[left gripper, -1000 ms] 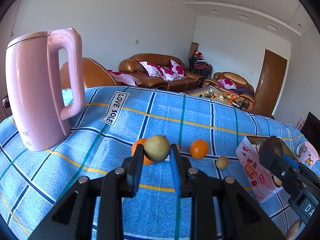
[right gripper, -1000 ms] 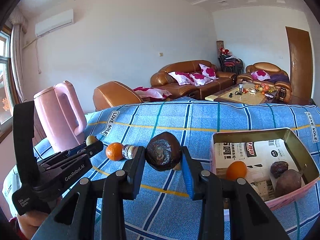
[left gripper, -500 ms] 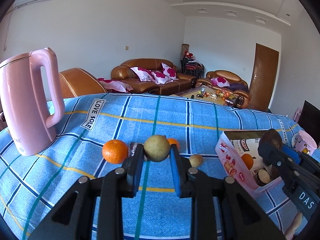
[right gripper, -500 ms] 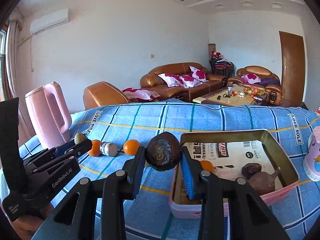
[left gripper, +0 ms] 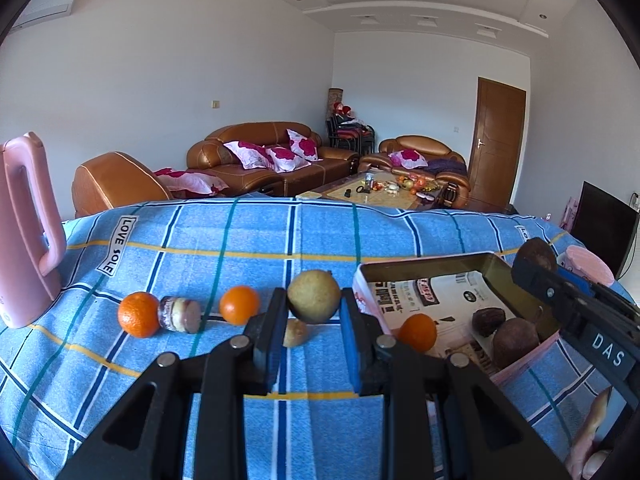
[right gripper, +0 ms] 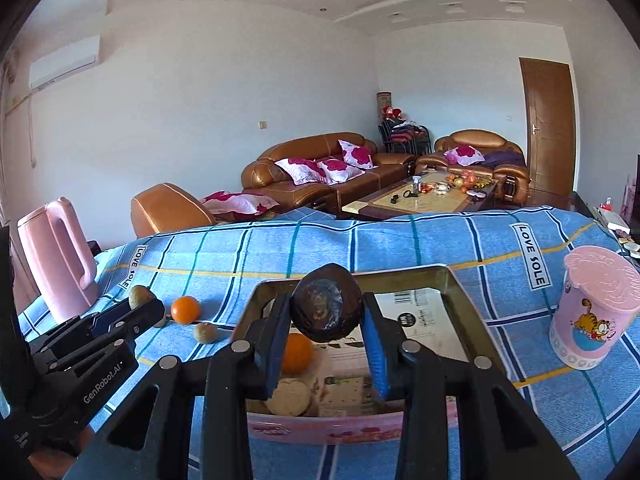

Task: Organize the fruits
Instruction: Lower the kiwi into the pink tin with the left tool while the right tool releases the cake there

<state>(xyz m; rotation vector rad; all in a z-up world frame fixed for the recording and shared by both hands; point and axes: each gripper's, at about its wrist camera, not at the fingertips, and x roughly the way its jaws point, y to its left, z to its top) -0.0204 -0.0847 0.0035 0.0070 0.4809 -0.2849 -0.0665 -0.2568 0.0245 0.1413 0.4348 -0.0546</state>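
Dark wrinkled fruit (right gripper: pixel 326 309) clamped in the right tool (right gripper: pixel 326 334), now hanging over the near end of the tin box (right gripper: pixel 466 300) instead of over bare cloth beside it a second ago. Yellow-green fruit (left gripper: pixel 314 297) pinched in the left tool (left gripper: pixel 314 320), carried across from near the pink kettle (left gripper: pixel 24 240) to just left of the box's rim; both pieces apparently ready for lowering in. Inside the box: an orange (left gripper: pixel 417 332), two dark fruits (left gripper: pixel 514 340) and a pale round slice (right gripper: pixel 289 397) on printed paper lining. Left of the box on the checked worktop cloth (left gripper: pixel 200 240): two oranges (left gripper: pixel 239 305), a small jar on its side (left gripper: pixel 180 314), a small brownish fruit (left gripper: pixel 296 333). Right of the box, a pink cartoon cup (right gripper: pixel 592 312).
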